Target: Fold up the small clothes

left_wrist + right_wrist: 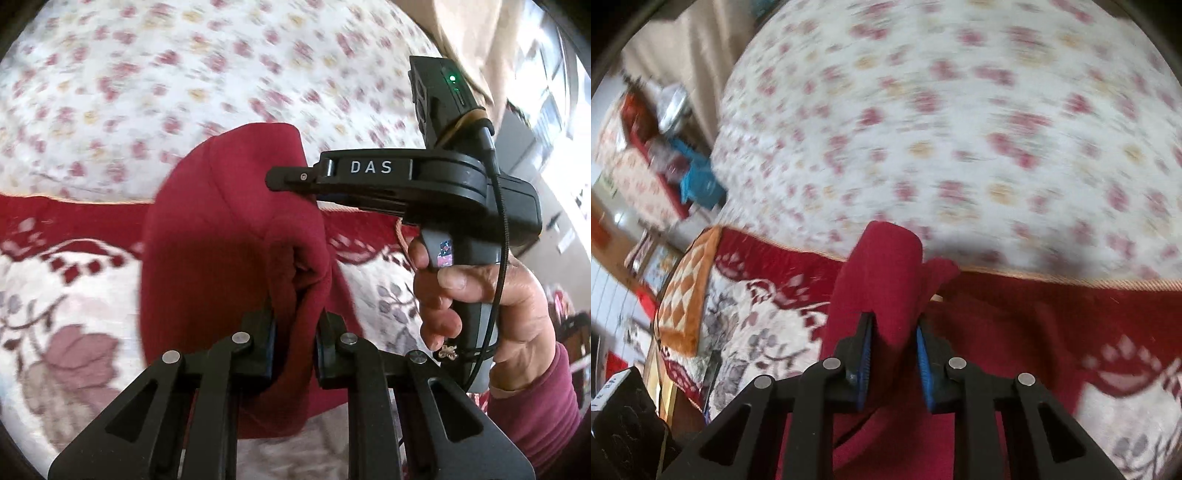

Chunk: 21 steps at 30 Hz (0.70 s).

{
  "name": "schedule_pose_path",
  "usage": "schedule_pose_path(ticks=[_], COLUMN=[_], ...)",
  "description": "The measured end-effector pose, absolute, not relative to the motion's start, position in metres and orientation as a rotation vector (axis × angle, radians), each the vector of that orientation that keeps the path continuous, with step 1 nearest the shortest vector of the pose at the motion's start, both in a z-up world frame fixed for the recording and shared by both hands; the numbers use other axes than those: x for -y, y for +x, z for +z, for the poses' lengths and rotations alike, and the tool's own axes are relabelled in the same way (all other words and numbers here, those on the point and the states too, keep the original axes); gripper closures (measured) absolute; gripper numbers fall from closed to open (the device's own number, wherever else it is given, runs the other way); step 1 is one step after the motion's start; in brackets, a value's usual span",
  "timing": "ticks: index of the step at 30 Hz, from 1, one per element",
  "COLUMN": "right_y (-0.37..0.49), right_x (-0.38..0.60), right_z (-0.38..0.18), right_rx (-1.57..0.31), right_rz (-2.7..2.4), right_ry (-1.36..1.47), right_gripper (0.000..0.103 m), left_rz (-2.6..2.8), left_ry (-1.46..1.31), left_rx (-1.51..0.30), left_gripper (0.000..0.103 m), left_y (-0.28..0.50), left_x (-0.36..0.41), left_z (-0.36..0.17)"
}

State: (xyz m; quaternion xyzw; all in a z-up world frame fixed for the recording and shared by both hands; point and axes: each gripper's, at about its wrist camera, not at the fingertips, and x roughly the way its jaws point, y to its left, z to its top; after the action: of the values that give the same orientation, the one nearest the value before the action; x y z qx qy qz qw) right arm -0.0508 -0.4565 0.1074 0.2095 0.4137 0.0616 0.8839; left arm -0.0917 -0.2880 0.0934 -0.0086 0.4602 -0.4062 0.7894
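A dark red garment (221,229) hangs lifted above the bed. My left gripper (295,321) is shut on a bunched edge of it. In the left wrist view my right gripper (291,179) shows from the side at the garment's upper right edge, held by a hand (480,295). In the right wrist view my right gripper (894,328) is shut on a fold of the same red garment (886,273), which stands up between the blue pads (865,350). Both views are blurred by motion.
A floral white bedspread (166,81) covers the far part of the bed, and a red and cream patterned blanket (55,295) lies nearer. Shelves with clutter (665,147) stand at the left of the right wrist view.
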Motion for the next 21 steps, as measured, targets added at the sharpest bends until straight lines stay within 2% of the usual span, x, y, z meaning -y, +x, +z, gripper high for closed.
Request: schedule_pose_path(ticks=[9,10,11,12,14,19,21], right_y=[-0.072,-0.073,-0.076,-0.079,-0.092,-0.133,-0.15], right_x=[0.526,0.53,0.534,0.535,0.536,0.515,0.5], right_z=[0.038,0.029,0.028,0.029,0.04,0.066,0.065], right_rx=[-0.966,-0.971,-0.964,-0.956,-0.949,-0.921,-0.918], right_rz=[-0.069,-0.067,-0.065,-0.064,-0.069,0.006,0.056], right_ry=[0.515,0.557,0.585,0.606,0.633,0.632,0.66], right_gripper=[0.083,0.083,0.082,0.079,0.054,0.051,0.044], left_rz=[-0.863,-0.88,-0.902,-0.937,-1.008,-0.885,-0.778], left_ry=[0.097,0.098,0.1,0.092,0.054,0.092,0.105], left_rx=[-1.118,-1.116,-1.121,-1.128,-1.11,-0.954,-0.964], left_gripper=[0.089,0.087,0.079,0.074,0.057,0.053,0.053], left_y=[-0.103,-0.104,-0.104,-0.104,-0.108,-0.109,-0.098], left_x=[0.352,0.349,0.346,0.339,0.315,0.251,0.236], left_z=[0.04,0.043,0.047,0.053,0.071,0.098,0.089])
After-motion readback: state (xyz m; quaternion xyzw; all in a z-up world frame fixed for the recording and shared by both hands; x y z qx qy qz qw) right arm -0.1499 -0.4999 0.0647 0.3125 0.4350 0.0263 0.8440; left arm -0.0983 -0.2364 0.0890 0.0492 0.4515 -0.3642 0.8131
